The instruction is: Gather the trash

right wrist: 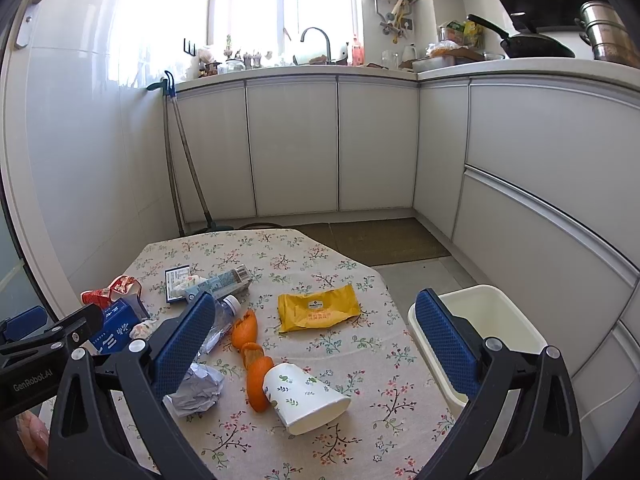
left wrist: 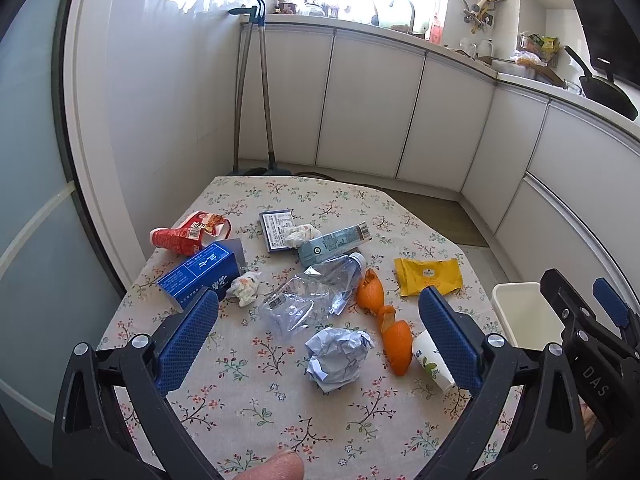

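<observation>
Trash is scattered over a floral tablecloth (left wrist: pixel 256 412). In the left wrist view my left gripper (left wrist: pixel 318 322) is open above a crumpled paper ball (left wrist: pixel 338 354), with a crushed clear bottle (left wrist: pixel 312 292) and orange peel (left wrist: pixel 394 340) between its fingers. A tipped paper cup (right wrist: pixel 306 398) lies under my open right gripper (right wrist: pixel 314 326), beside orange peel (right wrist: pixel 252 352). A yellow wrapper (right wrist: pixel 318 312), blue box (left wrist: pixel 200 274), red carton (left wrist: pixel 186 234), teal tube box (left wrist: pixel 334 242) and tissue wads (left wrist: pixel 246 288) lie further off. A white bin (right wrist: pixel 480 324) stands right of the table.
White kitchen cabinets (right wrist: pixel 296 144) line the back and right walls, with a cluttered counter and a sink faucet (right wrist: pixel 316 40). Two mop handles (left wrist: pixel 256 96) lean in the far left corner. A floor mat (right wrist: pixel 380 240) lies beyond the table. A fingertip (left wrist: pixel 276 468) shows at the bottom edge.
</observation>
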Tool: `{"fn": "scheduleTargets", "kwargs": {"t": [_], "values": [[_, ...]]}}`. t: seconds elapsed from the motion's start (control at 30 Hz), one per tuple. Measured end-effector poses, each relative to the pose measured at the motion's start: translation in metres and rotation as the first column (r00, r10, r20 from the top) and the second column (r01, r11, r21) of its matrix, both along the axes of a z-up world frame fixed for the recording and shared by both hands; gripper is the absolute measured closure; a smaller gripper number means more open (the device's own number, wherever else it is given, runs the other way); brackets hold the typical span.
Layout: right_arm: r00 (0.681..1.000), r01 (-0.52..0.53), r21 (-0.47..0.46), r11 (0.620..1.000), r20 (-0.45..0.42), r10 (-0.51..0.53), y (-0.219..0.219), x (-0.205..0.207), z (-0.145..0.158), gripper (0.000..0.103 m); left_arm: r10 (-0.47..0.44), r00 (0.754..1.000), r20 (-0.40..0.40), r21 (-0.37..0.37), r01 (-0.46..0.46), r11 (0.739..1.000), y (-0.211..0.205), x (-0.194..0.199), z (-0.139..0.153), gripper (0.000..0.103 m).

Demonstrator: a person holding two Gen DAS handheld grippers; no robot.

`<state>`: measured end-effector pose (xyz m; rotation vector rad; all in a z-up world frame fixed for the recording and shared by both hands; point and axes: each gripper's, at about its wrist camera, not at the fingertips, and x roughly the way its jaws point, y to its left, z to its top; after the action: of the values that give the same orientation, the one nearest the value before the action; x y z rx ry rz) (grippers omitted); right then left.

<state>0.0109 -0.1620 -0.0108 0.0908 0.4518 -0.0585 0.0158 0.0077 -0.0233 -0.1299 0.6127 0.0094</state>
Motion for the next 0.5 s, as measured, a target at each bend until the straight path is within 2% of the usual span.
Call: {"fn": "scheduleTargets", "kwargs": {"t": [0.27,0.4,0.5], "values": [[1.0,-0.004,0.014,1.0,-0.029,0.004,-0.001,0.003,-0.002,0.005,0.006,1.0,-0.024,-0.007,-0.006,1.0,0.003,0.004,-0.002,0.007],[0.992,-0.011,0.099,0.995,-0.127,0.024,-0.007,0.02,-0.002,0.005,0.002,0.996,-0.085,-0.02,-0.004,1.0,0.007,0.015,-0.006,0.007],[0.978,-0.013,0.166,0.986,-0.202,0.047,-0.011,0.04,0.0,0.005,0.019,0.991,-0.132,0.008,-0.018,1.0,0.013,0.03,-0.009,0.007]]}}
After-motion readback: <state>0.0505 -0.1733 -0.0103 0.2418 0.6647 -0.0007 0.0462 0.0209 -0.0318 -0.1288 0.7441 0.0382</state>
